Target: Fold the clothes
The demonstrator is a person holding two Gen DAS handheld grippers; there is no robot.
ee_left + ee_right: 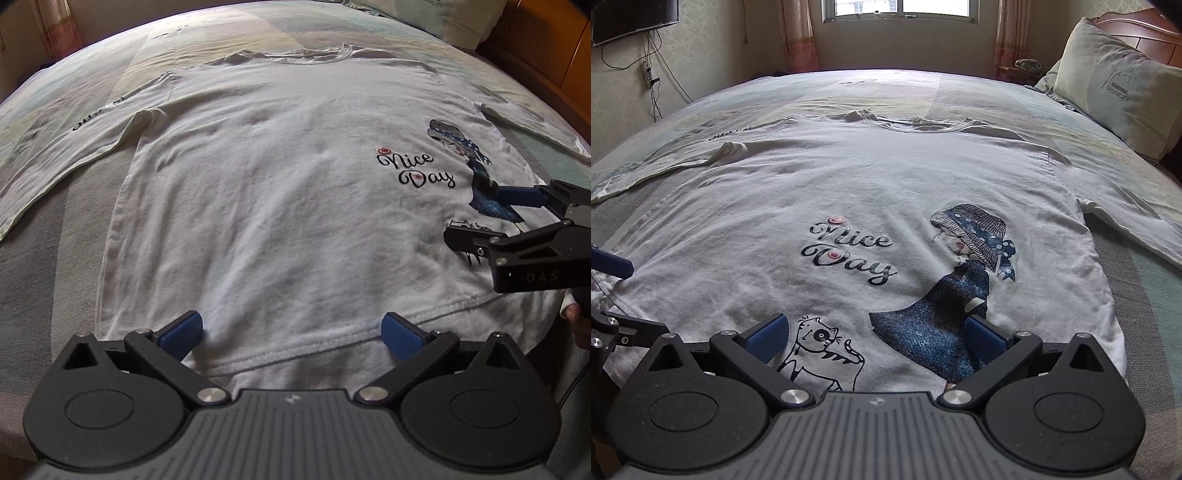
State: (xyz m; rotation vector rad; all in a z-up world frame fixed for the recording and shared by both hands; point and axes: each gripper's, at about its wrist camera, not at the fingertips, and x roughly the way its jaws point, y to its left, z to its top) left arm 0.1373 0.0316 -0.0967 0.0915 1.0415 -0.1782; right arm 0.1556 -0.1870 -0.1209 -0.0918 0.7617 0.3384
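Spread flat, front up, across the bed: a white long-sleeved shirt, neckline at the far side, hem nearest the cameras.

On the left, a sleeve stretched out sideways, dark lettering on it (too warped to read). Nearer, the left gripper, jaws spread wide, nothing between them — blue pads low over the hem, left of the shirt's middle; whether touching the cloth, impossible to tell.

Further right on the chest, the script "Nice Day", then a printed girl in a hat and dark blue dress, with a small cat drawn beneath.

Over that print, the right gripper, likewise gaping and empty — cat by its left finger, the dress skirt by its right, hem just below. In the left wrist view, the same gripper reaching in from the right edge above the lower right of the shirt.

Far right, the other sleeve trailing outward, and a pillow against a wooden headboard.
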